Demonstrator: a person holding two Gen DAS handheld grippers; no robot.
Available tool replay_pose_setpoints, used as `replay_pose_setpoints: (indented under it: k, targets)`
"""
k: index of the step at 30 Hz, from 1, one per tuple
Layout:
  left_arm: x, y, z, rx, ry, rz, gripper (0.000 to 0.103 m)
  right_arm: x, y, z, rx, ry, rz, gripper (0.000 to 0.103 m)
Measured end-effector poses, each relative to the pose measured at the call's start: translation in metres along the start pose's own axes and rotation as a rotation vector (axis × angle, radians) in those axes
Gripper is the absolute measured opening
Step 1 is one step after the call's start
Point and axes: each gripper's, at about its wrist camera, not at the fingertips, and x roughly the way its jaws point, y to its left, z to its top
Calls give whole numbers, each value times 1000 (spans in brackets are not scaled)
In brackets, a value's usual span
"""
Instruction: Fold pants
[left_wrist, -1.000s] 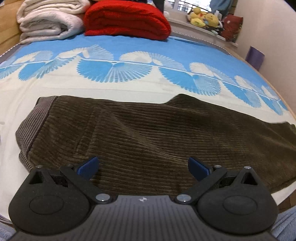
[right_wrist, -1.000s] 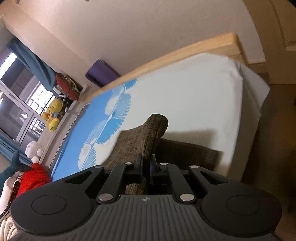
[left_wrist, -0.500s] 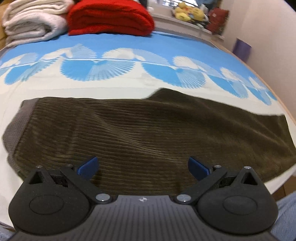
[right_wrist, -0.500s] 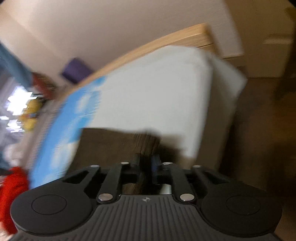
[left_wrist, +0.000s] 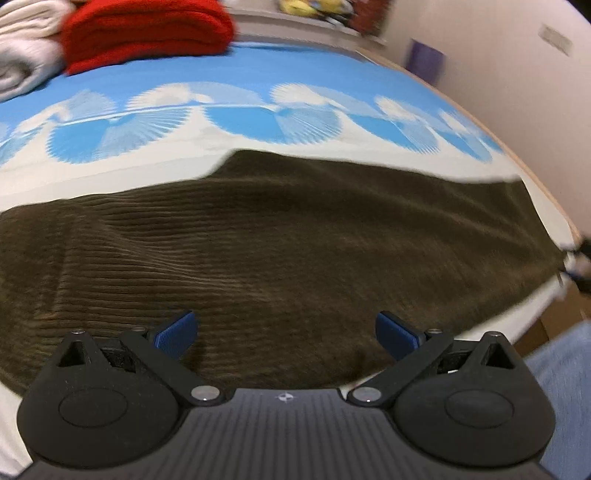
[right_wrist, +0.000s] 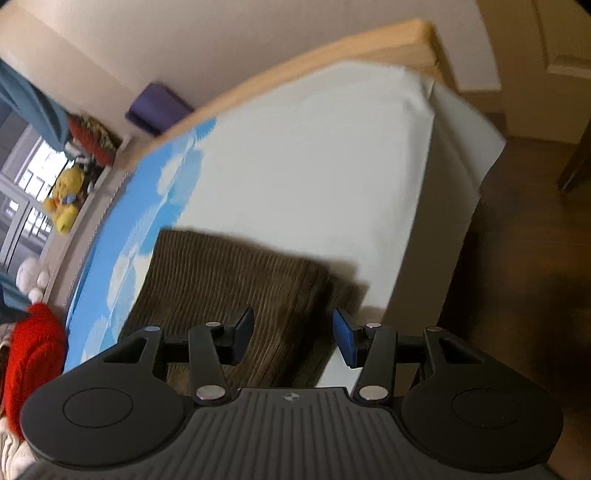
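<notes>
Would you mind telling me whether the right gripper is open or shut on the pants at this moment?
Open. The right gripper has its blue pads spread apart with nothing clamped between them, above the brown corduroy pants lying flat on the bed.

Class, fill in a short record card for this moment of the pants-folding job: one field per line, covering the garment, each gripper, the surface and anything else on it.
garment: brown corduroy pants, lying flat
surface: bed sheet, white with blue fan print
left gripper: open, low over the pants, holding nothing
right gripper: open, at the hem end, holding nothing
other items: red blanket; white blanket; yellow plush toy
</notes>
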Motion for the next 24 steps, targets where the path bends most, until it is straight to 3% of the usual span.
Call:
replay_pose_setpoints:
  k: [11,12,14,15,16,17,18,19,20,24]
  targets:
    - [41,-70,-12,315,89,-116,99,3,8,-7,-34,9,10,50]
    - [46,-75,-12,333,95,-124,94,5,7,-7,-37,11,5,50]
    - [56,-83,-14,364,104,-134,71,5,8,-6,-36,14,4,50]
    - [61,-86,-13,376,103,-132,49,5,9,-6,-35,15,2,50]
    - [63,-89,-14,384,94,-124,38,5,9,-7,-35,15,1,50]
    - [64,-89,-13,380,85,-132,30,5,10,-7,-40,15,-2,46]
    - [64,-88,-12,373,84,-148,16,4,11,-7,-53,7,-16,33]
    - [63,-89,-11,373,84,-149,13,4,13,-8,-68,4,-28,26]
    - [61,-90,-10,378,75,-146,12,3,13,-7,-76,0,-40,12]
    - [42,-90,-3,370,10,-142,10,-2,13,-5,-22,-16,-15,7]
